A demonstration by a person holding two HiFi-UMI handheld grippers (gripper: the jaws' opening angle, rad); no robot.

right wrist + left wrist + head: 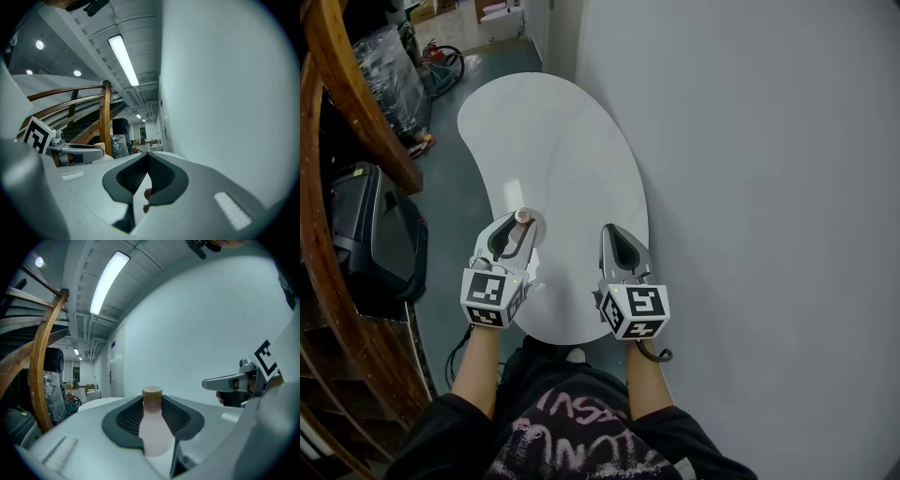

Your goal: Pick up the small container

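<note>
The small container point(153, 427) is a pale pink bottle with a brown cap point(522, 216). It stands upright between the jaws of my left gripper point(517, 226), which is shut on its body near the left edge of the white table point(562, 141). I cannot tell whether its base touches the table. In the left gripper view the bottle fills the gap between the dark pads point(126, 417). My right gripper point(615, 232) hovers over the table's right side, a hand's width from the left one, shut with nothing in it. Its pads point(161, 174) meet at the tip.
A grey wall point(769, 187) runs close along the table's right edge. A curved wooden stair rail point(356, 103) and a black case point(370, 234) stand to the left, across a strip of grey floor point(455, 206). Wrapped goods point(389, 66) lie further back.
</note>
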